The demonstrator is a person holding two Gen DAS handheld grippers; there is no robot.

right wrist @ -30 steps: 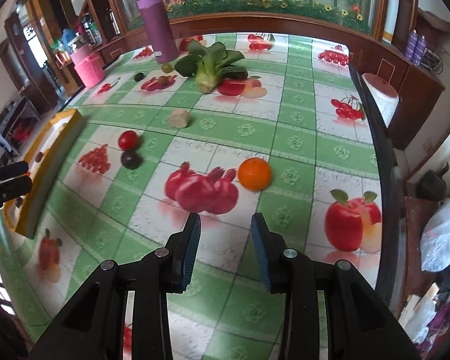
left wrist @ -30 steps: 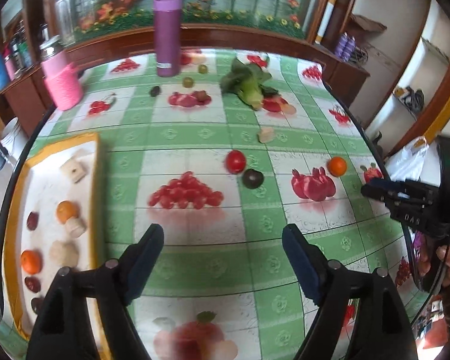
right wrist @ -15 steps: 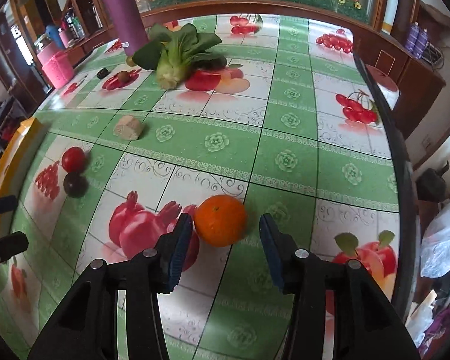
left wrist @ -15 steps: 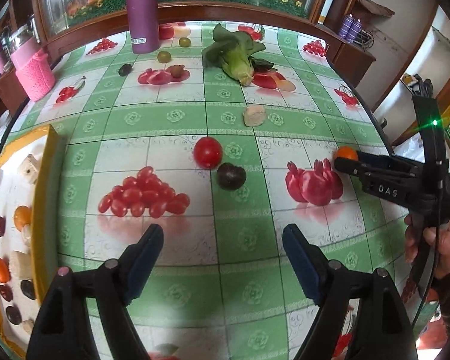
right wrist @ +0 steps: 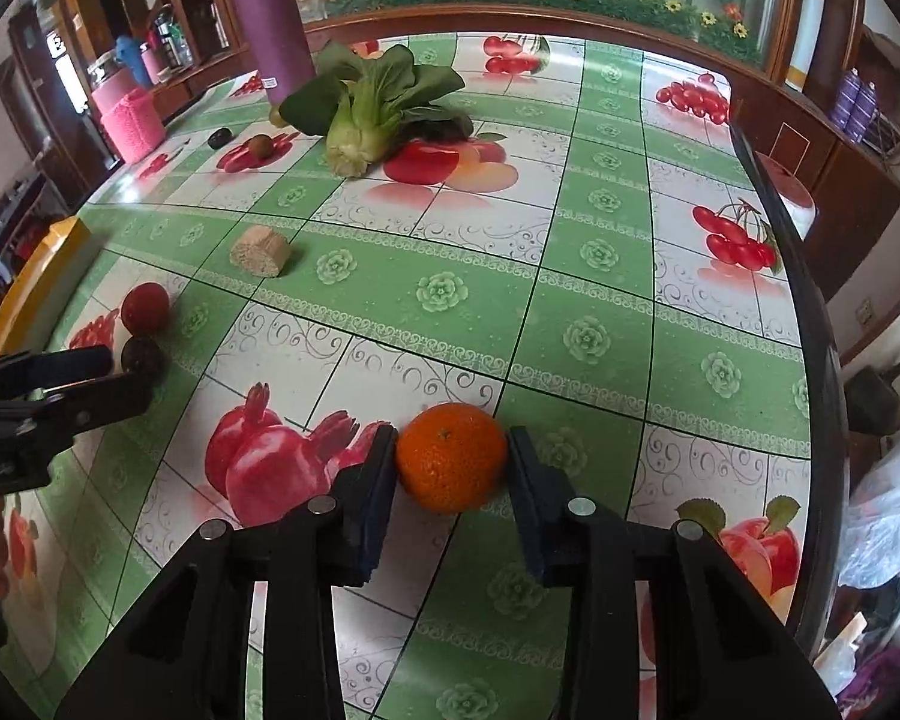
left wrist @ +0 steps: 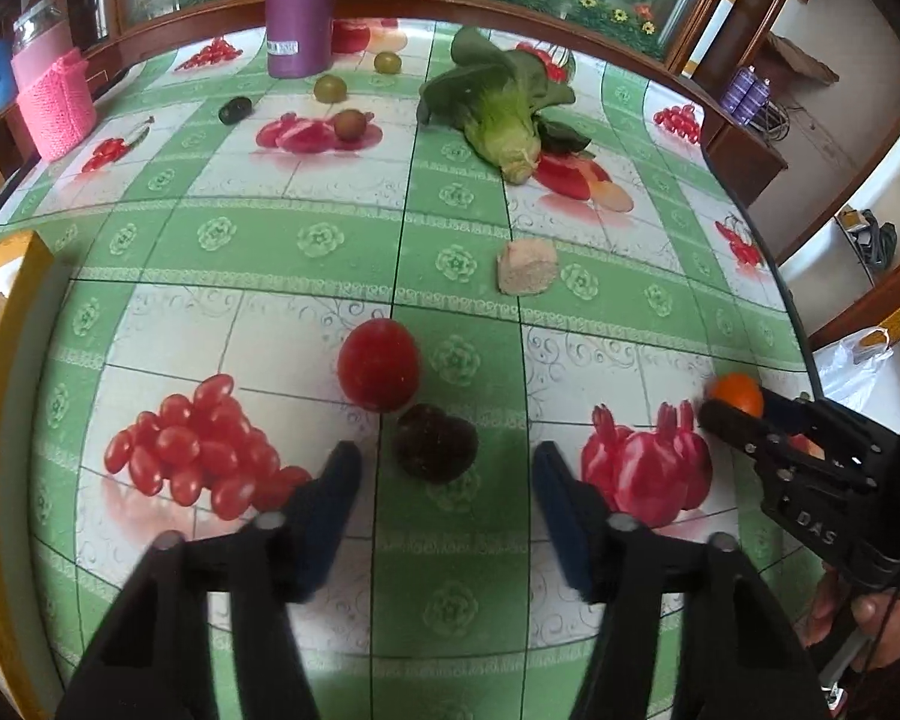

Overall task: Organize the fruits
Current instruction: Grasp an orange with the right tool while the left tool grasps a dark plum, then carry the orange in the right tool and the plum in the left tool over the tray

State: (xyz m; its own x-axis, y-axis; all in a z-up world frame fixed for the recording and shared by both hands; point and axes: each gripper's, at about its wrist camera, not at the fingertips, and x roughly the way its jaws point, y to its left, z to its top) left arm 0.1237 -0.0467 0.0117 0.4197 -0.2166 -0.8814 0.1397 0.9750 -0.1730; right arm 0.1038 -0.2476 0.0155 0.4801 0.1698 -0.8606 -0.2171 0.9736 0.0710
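While our right gripper (right wrist: pixel 450 474) closes on the firm, pebbly orange (right wrist: pixel 452 457), pads at its widest girth on the tablecloth (right wrist: pixel 600 276), our left gripper (left wrist: pixel 447 471) narrows, still clear, around the small soft dark plum (left wrist: pixel 435 443).

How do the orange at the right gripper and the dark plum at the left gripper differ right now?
The orange is bright and pebbled; the plum is dark purple and smaller. The orange sits alone between the closing jaws of the right gripper, pads at its sides; the plum lies just ahead of the left gripper, whose closing jaws are not yet on it, beside a red fruit. Both rest on the tablecloth.
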